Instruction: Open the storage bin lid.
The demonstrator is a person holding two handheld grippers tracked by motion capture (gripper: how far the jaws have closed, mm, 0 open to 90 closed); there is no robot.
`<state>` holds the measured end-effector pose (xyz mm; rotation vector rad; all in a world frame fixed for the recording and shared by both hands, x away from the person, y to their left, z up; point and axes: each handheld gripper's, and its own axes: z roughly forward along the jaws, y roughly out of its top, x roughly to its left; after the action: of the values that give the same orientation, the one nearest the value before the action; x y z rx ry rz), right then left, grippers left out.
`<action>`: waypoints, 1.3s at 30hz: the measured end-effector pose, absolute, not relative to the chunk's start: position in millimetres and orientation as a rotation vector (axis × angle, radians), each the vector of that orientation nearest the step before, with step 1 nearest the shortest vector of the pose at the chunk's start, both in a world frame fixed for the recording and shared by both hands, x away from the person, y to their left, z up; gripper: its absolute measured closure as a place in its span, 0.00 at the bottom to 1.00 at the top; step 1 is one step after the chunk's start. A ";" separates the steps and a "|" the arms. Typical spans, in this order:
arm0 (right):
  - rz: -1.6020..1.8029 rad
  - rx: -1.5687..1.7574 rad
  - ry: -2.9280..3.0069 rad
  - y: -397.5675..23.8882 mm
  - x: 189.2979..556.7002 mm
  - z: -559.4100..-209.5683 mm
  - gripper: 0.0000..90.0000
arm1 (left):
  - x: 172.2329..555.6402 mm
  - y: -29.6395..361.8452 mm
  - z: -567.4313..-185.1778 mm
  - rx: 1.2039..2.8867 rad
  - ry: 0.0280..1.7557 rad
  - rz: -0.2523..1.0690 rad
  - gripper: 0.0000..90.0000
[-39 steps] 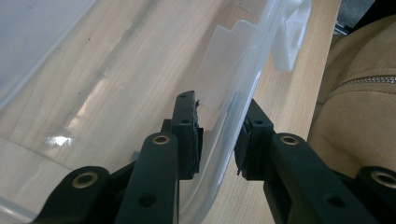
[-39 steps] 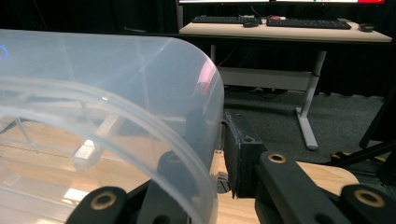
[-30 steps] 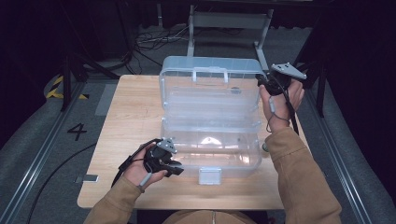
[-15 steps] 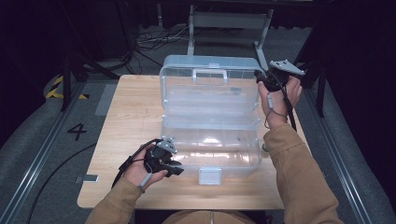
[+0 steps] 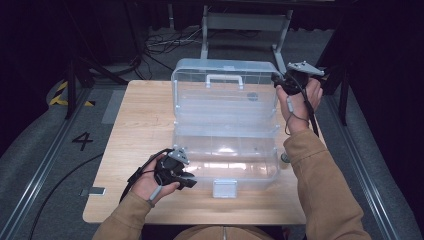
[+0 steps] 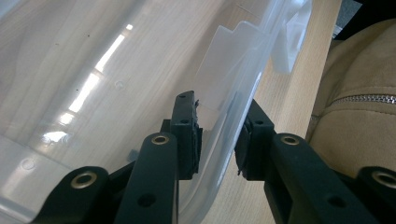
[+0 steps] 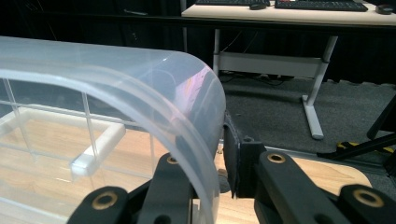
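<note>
A clear plastic storage box (image 5: 225,155) lies on the wooden table (image 5: 145,120) with its hinged lid (image 5: 225,95) standing open at the back. My left gripper (image 5: 190,180) sits at the base's near left corner. In the left gripper view the left gripper (image 6: 218,107) is shut on the base's curved wall (image 6: 219,154), one pad on each side. At the lid's far right corner my right gripper (image 5: 278,80) is raised. In the right gripper view the right gripper (image 7: 205,154) clamps the lid's rounded rim (image 7: 187,93), and its inner jaw shows only dimly through the plastic.
A white handle (image 5: 224,79) runs along the lid's top and a white latch (image 5: 224,188) hangs off the base's near edge. A metal desk frame (image 5: 245,22) and loose cables stand beyond the table. A floor rail with a "4" mark (image 5: 82,141) runs on the left.
My right gripper has shifted slightly away from the person with the lid corner in it. The left gripper has stayed in place on the base.
</note>
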<state>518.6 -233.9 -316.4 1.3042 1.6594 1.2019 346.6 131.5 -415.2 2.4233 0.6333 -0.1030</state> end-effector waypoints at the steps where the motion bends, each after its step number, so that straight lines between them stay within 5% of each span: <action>1: 1.207 1.305 1.660 -234.4 519.6 -317.0 0.89 | 346.6 131.5 -415.2 2.423 0.633 -0.103 0.80; 39: 1.239 1.274 1.770 -245.0 554.6 -329.1 0.86 | 346.7 131.5 -415.2 2.415 0.654 -0.118 0.80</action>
<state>554.6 -245.0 -329.1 1.2740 1.7704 1.2392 346.7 131.5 -415.2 2.4150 0.6543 -0.1183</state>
